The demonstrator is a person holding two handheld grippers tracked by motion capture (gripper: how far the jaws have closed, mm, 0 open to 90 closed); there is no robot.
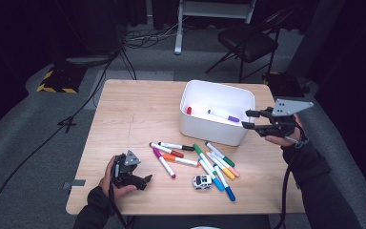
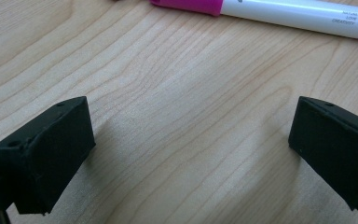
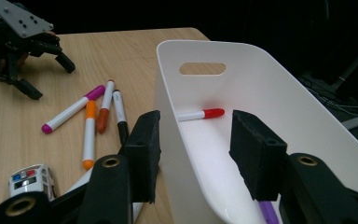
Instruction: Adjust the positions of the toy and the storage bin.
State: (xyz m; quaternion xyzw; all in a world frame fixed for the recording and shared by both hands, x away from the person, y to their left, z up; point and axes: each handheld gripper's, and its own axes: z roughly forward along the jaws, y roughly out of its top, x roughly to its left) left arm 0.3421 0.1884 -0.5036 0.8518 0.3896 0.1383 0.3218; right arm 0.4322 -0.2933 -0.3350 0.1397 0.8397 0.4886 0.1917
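A white bin (image 1: 217,131) stands at the table's right, holding a purple-capped marker (image 1: 224,116) and a red-capped marker (image 1: 188,110). My right gripper (image 1: 246,119) hovers at the bin's right rim, jaws apart and nothing between them. In the right gripper view the bin's near wall (image 3: 168,121) rises between the jaws of that gripper (image 3: 196,149), with the red marker (image 3: 200,114) lying on the bin floor beyond. My left gripper (image 1: 146,182) rests open on the table's front left. In the left gripper view its jaws (image 2: 191,140) stand wide over bare wood, short of a pink-capped marker (image 2: 270,11).
Several loose markers (image 1: 195,160) lie in front of the bin, with a small toy police car (image 1: 202,181) near the front edge. A folding chair (image 1: 248,40) stands on the floor beyond the table. Cables trail across the floor at left.
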